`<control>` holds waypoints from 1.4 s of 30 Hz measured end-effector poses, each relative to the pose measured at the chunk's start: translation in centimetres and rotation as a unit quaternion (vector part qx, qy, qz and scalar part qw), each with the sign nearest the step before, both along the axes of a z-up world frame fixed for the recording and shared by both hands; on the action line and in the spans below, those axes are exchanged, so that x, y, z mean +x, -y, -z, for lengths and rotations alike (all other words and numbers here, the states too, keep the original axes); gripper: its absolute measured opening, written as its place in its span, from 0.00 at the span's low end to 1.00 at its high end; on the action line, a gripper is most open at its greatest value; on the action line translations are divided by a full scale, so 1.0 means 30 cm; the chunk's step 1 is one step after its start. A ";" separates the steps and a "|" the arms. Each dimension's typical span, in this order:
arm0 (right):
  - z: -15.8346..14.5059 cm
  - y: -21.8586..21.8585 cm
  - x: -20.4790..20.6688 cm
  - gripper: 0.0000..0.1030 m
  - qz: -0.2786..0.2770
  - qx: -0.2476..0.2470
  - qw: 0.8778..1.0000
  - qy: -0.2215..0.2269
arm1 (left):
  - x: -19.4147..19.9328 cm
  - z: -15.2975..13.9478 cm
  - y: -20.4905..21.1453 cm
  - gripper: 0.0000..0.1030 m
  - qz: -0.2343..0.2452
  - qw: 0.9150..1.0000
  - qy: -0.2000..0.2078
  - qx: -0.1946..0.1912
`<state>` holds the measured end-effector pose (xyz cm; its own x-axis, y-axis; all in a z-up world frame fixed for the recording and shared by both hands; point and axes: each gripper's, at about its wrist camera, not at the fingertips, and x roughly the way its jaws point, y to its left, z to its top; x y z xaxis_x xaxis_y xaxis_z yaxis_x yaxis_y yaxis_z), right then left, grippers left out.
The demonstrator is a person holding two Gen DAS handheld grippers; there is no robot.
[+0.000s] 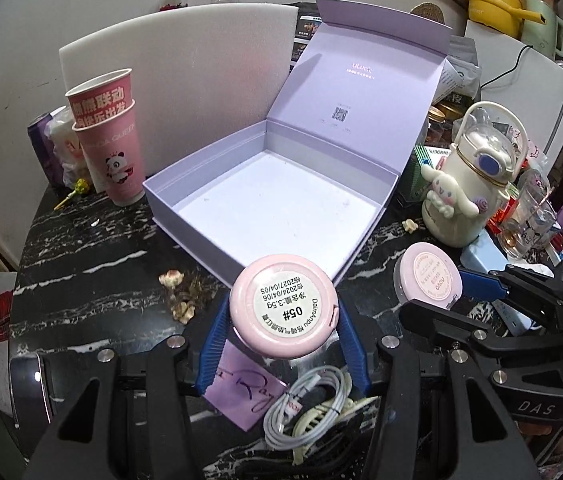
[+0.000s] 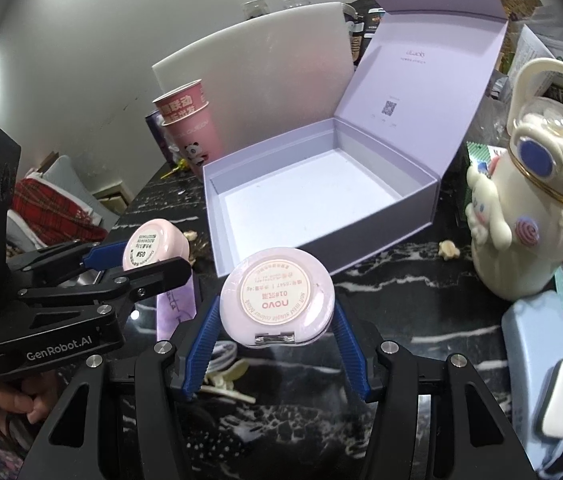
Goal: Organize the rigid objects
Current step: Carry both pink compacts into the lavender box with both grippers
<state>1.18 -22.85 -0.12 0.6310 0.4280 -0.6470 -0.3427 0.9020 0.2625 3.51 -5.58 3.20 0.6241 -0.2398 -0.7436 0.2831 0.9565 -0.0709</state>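
Note:
My left gripper [image 1: 283, 316] is shut on a round pink compact [image 1: 283, 306] with a white "05#" label, held above the black marble table just in front of an open lilac box [image 1: 273, 204]. My right gripper [image 2: 275, 312] is shut on a second round pink compact [image 2: 277, 300] labelled "novo", held in front of the same box [image 2: 313, 192]. The box is empty and its lid stands upright behind it. Each gripper also shows in the other view: the right one [image 1: 457, 284] and the left one [image 2: 137, 256].
Two stacked pink paper cups [image 1: 113, 144] stand left of the box. A cream cartoon bottle [image 1: 469, 184] and a glass [image 1: 529, 220] stand right. A white cable [image 1: 309, 404], hair clip and lilac card [image 1: 241, 388] lie below my left gripper. A light blue case [image 2: 537, 328] lies at right.

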 end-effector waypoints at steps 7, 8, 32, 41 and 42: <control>-0.039 0.002 0.080 0.54 -0.007 -0.007 1.000 0.021 | 0.081 -0.040 0.006 0.50 0.005 1.000 0.010 -0.002; -0.047 0.002 0.094 0.54 -0.007 -0.008 1.000 0.023 | 0.093 -0.045 0.008 0.50 0.006 1.000 0.011 -0.002; -0.163 -0.009 0.441 0.54 -0.004 -0.038 0.998 0.057 | 0.470 -0.144 -0.010 0.50 0.041 0.999 0.031 0.004; -0.144 -0.016 0.549 0.54 -0.002 -0.040 0.998 0.042 | 0.576 -0.116 0.005 0.50 0.055 0.998 0.018 0.015; -0.135 -0.018 0.562 0.54 -0.002 -0.040 0.998 0.038 | 0.591 -0.103 0.009 0.50 0.059 0.998 0.009 0.013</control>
